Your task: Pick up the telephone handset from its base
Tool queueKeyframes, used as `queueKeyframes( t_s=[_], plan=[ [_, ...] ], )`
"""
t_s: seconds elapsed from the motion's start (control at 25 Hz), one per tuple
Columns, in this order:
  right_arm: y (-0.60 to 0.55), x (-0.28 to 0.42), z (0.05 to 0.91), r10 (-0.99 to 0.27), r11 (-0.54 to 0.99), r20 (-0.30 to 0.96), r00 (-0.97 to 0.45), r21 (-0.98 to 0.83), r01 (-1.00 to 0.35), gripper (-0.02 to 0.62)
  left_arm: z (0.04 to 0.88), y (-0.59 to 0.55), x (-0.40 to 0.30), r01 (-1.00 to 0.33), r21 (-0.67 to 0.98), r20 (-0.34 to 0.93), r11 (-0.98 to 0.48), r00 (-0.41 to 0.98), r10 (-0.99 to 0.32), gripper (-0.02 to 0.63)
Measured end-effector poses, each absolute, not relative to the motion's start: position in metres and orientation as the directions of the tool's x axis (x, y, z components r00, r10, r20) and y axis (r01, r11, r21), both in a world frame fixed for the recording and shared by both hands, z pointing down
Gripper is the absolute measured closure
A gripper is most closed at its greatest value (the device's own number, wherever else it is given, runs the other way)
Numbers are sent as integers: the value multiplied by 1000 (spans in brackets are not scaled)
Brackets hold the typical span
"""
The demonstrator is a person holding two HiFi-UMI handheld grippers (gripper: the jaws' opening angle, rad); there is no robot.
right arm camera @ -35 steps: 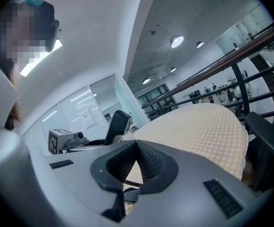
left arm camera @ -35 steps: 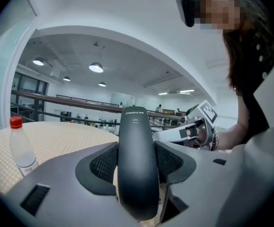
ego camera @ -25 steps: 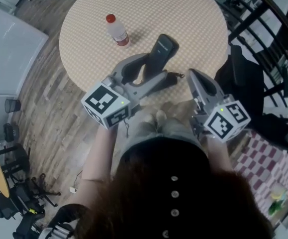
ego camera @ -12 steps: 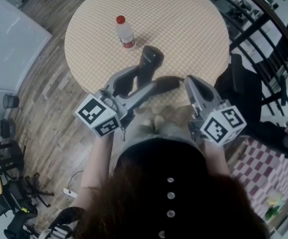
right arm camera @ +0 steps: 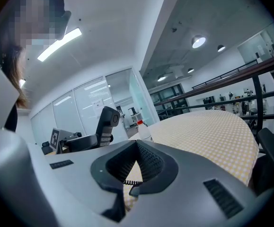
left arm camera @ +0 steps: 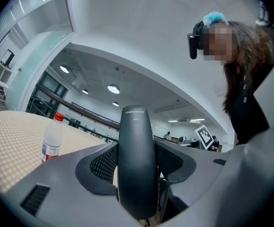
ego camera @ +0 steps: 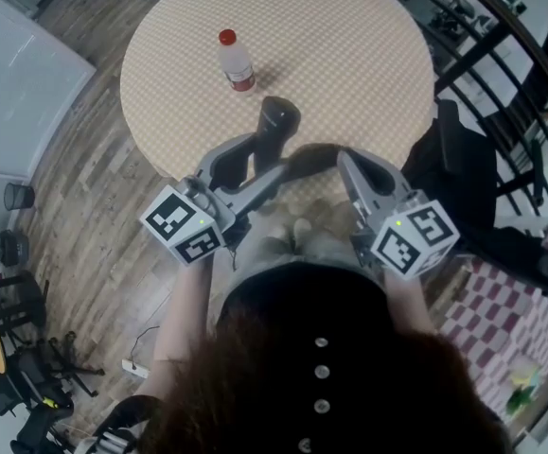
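The left gripper (left arm camera: 137, 162) clamps the handset (left arm camera: 137, 126) upright above the table (ego camera: 349, 45), presumably to clear its base (coiled cord (right arm camera: 126, 178) below), while the right gripper (right arm camera: 136, 162) hangs closed, empty.

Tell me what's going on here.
A person is working two hand-held grippers over a round table. The left hand-held gripper is shut on the black telephone handset and holds it upright. The right hand-held gripper hangs beside it with its jaws together, holding nothing. A red-capped bottle stands farther back on the table.
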State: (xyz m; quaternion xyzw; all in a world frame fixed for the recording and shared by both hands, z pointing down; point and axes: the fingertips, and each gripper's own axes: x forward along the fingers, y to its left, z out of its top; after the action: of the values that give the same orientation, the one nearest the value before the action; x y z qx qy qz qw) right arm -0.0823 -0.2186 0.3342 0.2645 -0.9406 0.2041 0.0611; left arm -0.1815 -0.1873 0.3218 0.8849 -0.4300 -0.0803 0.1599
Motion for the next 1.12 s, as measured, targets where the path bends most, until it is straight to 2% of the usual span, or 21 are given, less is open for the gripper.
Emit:
queueKeyframes(
  t_s=[1.12],
  plan=[
    [-231, -96, 344, -437, 798, 264, -860, -327, -507, 586, 335, -202, -172, -727, 333, 54, -600, 650, -758, 351]
  ],
)
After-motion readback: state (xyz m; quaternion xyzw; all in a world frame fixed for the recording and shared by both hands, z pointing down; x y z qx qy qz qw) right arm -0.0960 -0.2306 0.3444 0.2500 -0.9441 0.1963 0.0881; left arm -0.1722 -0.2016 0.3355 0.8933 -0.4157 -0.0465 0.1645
